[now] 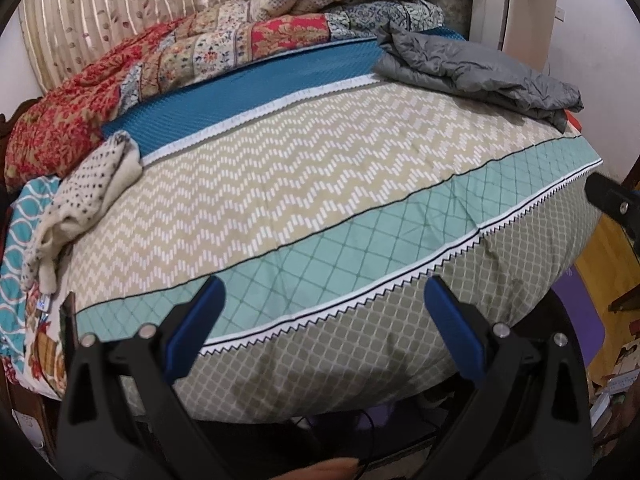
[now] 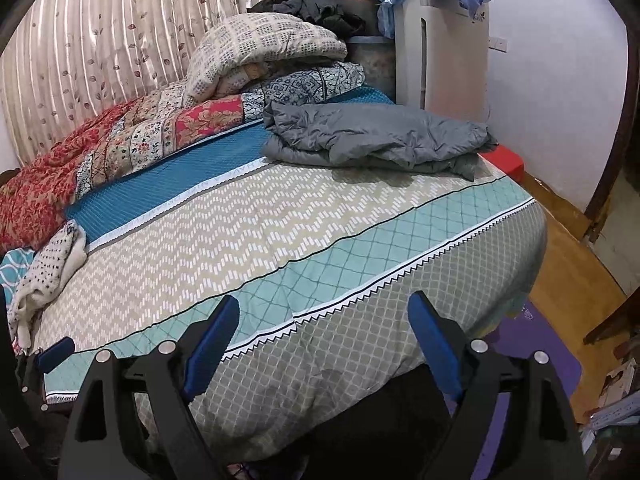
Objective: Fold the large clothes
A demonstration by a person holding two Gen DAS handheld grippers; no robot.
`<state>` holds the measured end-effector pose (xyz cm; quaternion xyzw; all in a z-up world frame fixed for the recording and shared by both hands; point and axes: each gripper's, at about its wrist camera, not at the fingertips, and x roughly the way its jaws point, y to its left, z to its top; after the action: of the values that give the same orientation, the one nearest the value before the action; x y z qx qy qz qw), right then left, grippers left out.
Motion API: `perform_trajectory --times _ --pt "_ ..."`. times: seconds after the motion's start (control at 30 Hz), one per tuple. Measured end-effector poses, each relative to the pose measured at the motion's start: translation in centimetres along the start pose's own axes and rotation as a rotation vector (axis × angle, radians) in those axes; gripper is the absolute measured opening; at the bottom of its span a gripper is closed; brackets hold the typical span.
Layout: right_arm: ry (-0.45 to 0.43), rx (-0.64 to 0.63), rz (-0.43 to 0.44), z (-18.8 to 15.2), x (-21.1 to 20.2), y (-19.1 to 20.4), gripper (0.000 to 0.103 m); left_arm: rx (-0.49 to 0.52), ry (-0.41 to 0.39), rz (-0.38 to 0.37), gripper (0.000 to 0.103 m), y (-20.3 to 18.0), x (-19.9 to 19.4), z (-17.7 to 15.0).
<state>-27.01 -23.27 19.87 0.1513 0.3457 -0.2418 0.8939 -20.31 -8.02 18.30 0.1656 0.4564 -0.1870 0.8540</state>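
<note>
At the bottom of the left wrist view the left gripper (image 1: 324,300) points forward over the near edge of the bed (image 1: 320,216), level with the mattress top, its blue-padded fingers (image 1: 198,320) spread wide with nothing between them. The right gripper (image 2: 324,320) sits the same way at the bottom of the right wrist view, jaws wide apart and empty, aimed across the patterned bedspread (image 2: 280,220). In the right wrist view a bit of the left gripper shows at the lower left edge; the right gripper's tip appears at the right edge of the left wrist view (image 1: 612,200).

The grey jacket (image 2: 380,140), bunched and loosely doubled over, lies at the far right of the bed, in the upper right of both frames (image 1: 480,68), well apart from both grippers. A spotted cream garment (image 1: 84,200) lies crumpled at the left edge. Folded quilts (image 2: 248,76) are stacked along the back, against the striped curtain (image 2: 100,48).
</note>
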Motion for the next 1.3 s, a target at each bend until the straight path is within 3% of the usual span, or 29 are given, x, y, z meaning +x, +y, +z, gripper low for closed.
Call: perform_trajectory --times 0.5,1.3 --pt "-0.049 -0.004 -0.078 0.1 -0.4 -0.7 0.040 0.003 0.009 0.002 0.096 -0.2 0.0 -0.1" --pt "-0.015 0.016 -0.098 -0.2 0.4 -1.4 0.040 0.001 0.051 -0.018 0.096 -0.2 0.5 -0.6"
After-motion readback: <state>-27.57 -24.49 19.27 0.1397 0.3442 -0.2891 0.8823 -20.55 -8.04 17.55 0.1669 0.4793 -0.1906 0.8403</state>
